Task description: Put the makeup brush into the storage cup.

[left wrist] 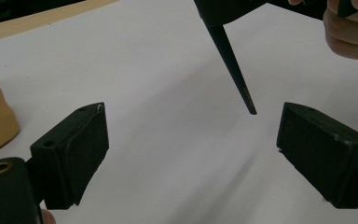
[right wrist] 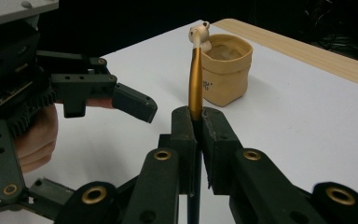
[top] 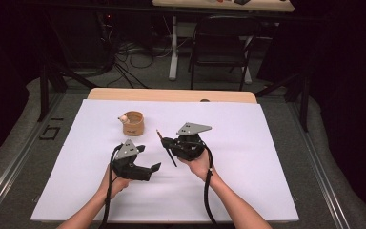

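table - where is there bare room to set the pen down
Free: the white sheet right of the right gripper, and its near-left corner beside the left gripper. Crowded: the middle, where both grippers, the pen and the tan cup cluster.

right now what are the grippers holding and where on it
Right hand-held gripper pinches a pen around mid-shaft, between gold upper part and dark tip. Left hand-held gripper is open, holding nothing.
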Available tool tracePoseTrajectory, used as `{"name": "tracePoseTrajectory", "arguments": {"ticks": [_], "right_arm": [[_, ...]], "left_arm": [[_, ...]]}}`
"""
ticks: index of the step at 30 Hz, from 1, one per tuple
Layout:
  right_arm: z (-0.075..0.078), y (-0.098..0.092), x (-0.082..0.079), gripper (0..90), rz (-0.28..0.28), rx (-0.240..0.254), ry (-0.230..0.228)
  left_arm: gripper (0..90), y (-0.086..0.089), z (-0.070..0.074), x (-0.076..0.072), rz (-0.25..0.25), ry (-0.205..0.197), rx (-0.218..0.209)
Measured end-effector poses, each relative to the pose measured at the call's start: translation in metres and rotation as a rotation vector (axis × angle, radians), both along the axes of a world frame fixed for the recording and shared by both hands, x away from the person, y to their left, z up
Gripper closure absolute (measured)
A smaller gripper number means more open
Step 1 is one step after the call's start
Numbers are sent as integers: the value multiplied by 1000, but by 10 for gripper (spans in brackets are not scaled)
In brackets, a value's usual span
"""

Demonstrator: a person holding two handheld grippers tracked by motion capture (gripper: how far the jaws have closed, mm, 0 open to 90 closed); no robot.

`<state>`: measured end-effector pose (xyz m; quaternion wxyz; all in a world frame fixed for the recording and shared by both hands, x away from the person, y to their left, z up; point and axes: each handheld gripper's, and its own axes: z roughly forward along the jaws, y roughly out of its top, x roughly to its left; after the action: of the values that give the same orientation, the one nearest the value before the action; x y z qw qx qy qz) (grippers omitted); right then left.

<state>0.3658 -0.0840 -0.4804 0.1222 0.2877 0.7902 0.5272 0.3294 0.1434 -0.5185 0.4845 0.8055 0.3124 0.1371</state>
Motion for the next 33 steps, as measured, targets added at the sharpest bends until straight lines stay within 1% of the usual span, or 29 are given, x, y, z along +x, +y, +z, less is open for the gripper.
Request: {"name": "tracePoseTrajectory", "arguments": {"ticks": [5, 7, 8, 10, 13, 14, 18, 26, 29, 33], "right_arm": [[-1, 1, 0, 840, 8, 14, 11], [-2, 2, 0, 840, 5, 23, 9], [-2, 2, -1, 840, 5, 24, 10], [-2, 2, -1, 840, 2, 34, 5], [-2, 2, -2, 840, -6, 58, 2], [-2, 2, -2, 840, -6, 58, 2], [-2, 3, -3, 840, -8, 67, -1], [-4, 7, -5, 840, -3, 71, -4], [-5, 8, -5, 840, -5, 76, -6], [-7, 9, -6, 840, -3, 79, -5]], "left_arm": [[153, -6, -1, 1, -9, -1, 1], [163, -8, -1, 2, -15, -1, 7], [175, -10, -2, 2, -17, 1, 1], [196, -12, -2, 3, -22, 2, 5], [248, -15, -3, 4, -30, 0, 8], [248, -16, -3, 4, -32, 0, 8], [294, -20, -3, 5, -40, -2, 2], [444, -23, -4, 6, -59, -3, -16], [504, -23, -5, 7, -63, 4, -25], [561, -23, -6, 8, -75, 12, -40]]}}
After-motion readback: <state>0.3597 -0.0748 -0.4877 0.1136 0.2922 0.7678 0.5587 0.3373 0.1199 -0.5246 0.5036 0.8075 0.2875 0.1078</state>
